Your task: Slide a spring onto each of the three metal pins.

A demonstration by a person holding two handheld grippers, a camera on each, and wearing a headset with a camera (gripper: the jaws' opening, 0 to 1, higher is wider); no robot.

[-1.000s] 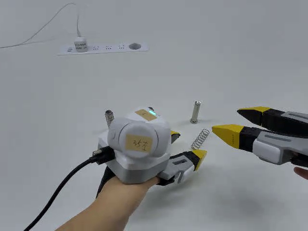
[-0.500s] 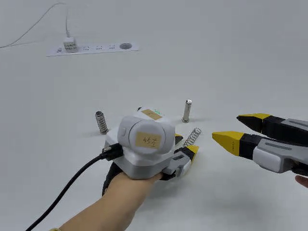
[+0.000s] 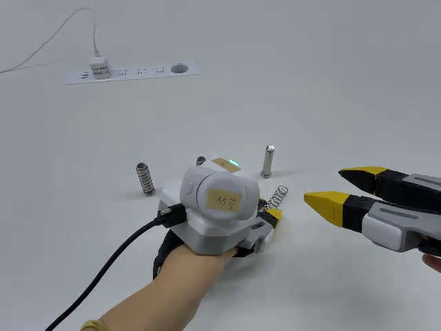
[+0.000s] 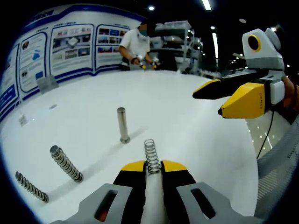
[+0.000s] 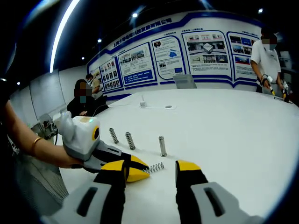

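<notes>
My left gripper [image 4: 153,166] is shut on the lower end of a loose spring [image 4: 150,155], which sticks out forward between its yellow tips. In the head view that gripper [image 3: 270,211] sits mid-table with the spring [image 3: 278,196] just short of the bare metal pin [image 3: 267,161]. The bare pin [image 4: 122,125] stands upright a little ahead and to the left. Two other pins [image 4: 67,163] [image 4: 30,186] carry springs. My right gripper [image 3: 322,185] hovers open to the right of the spring, holding nothing.
A white power strip [image 3: 131,71] with a plugged-in cable lies at the far left of the white table [image 3: 331,96]. The left gripper's black cable [image 3: 103,269] trails toward the near edge. People stand in the background [image 5: 266,51].
The left gripper's jaws have closed on the loose spring that lay between them. The right gripper has barely moved. The head camera has shifted a little.
</notes>
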